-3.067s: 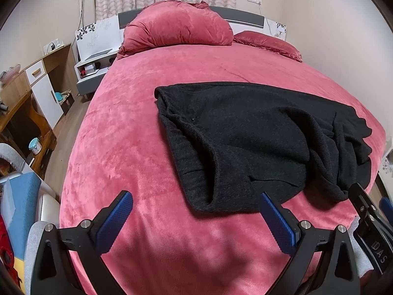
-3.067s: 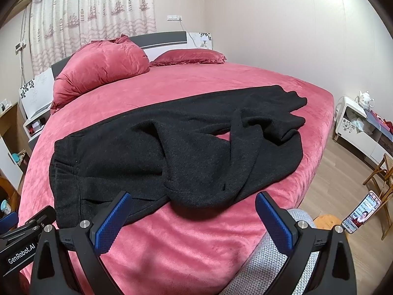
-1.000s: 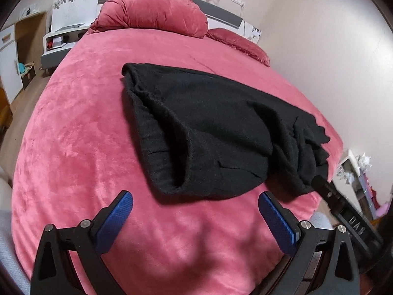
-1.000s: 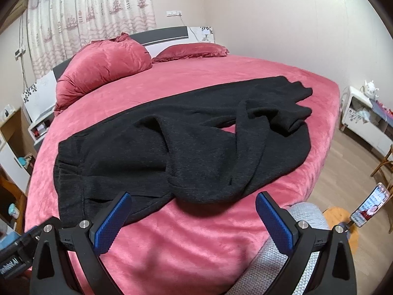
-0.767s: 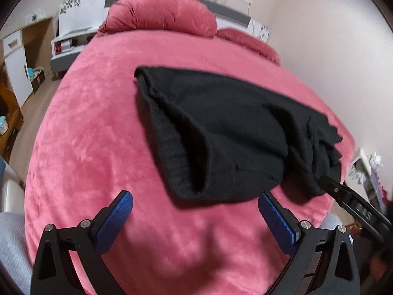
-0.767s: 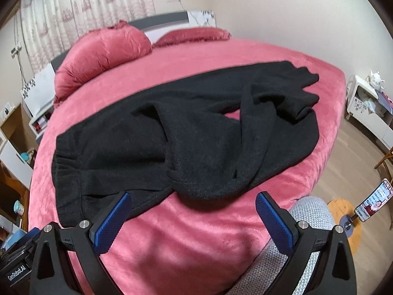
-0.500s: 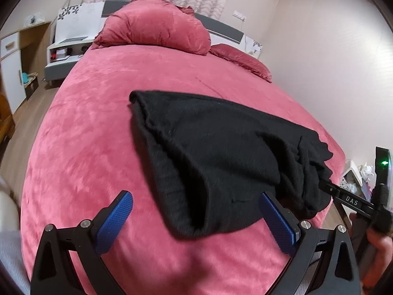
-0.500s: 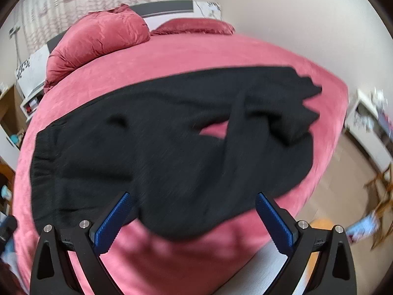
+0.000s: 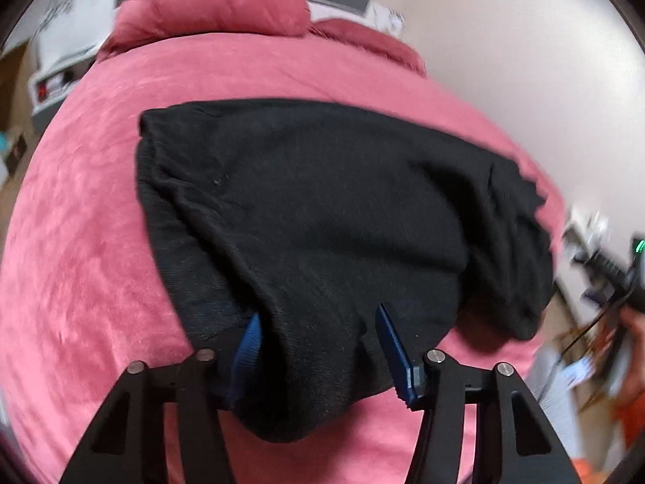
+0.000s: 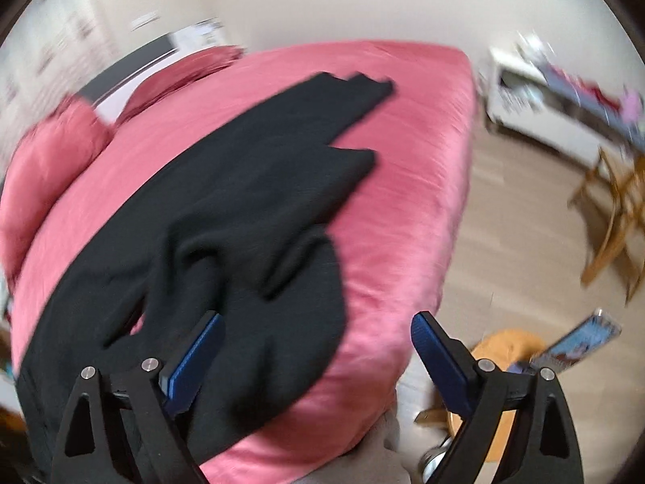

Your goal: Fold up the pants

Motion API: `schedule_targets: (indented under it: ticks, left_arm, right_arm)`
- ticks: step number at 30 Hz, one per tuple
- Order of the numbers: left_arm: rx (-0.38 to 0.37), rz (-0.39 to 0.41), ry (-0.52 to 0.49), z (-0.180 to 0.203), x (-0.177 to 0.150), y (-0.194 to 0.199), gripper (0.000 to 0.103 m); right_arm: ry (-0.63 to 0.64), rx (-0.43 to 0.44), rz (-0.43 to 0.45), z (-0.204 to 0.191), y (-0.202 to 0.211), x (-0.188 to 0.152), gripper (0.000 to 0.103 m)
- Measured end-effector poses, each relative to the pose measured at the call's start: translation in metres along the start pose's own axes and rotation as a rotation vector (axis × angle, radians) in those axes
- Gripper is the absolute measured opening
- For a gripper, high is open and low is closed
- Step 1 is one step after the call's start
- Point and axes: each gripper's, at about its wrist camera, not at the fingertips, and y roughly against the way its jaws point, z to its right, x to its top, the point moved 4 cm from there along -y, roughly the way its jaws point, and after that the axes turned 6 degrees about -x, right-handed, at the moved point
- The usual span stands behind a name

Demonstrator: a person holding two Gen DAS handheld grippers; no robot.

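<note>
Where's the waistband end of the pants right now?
In the left wrist view, the pants lie on the red bedspread, waistband end nearest the camera between the left gripper jaws, which have been closing.

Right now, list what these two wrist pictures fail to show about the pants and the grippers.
- Left wrist view: whether the left gripper, jaws just closing, already pinches the pants; black fabric covers the left pad.
- Right wrist view: motion blur hides the pants' folds under the right gripper.
- Left wrist view: right gripper blurred at the frame edge.

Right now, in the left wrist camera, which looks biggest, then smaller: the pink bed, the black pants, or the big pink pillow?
1. Pink bed.
2. Black pants, though closeness to the camera makes them look bigger.
3. Big pink pillow, farthest away, so its true size is unsure.
</note>
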Motion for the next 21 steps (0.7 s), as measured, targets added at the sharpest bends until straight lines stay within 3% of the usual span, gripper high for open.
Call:
schedule_targets:
  ticks: [4, 8, 12, 16, 21]
  left_arm:
    - [-0.013, -0.073, 0.011, -0.005, -0.007, -0.021, 0.047]
    - [0.001, -0.129, -0.035, -0.002, -0.012, -0.034, 0.023]
    - [-0.014, -0.117, -0.059, -0.006, -0.006, -0.021, 0.015]
    - [-0.033, -0.065, 0.058, -0.043, 0.003, 0.010, 0.011]
    - [0.028, 0.006, 0.134, -0.100, 0.002, 0.059, 0.009]
  right_arm:
    - [-0.029, 0.029, -0.021, 0.011, -0.008, 0.002, 0.090]
    - [-0.013, 0.039, -0.039, 0.009, -0.014, -0.005, 0.090]
    - [0.004, 0.054, -0.044, 0.006, -0.018, -0.010, 0.090]
    - [0.031, 0.066, -0.018, 0.000, -0.013, -0.008, 0.089]
    - [0.036, 0.075, -0.015, -0.004, -0.013, -0.007, 0.087]
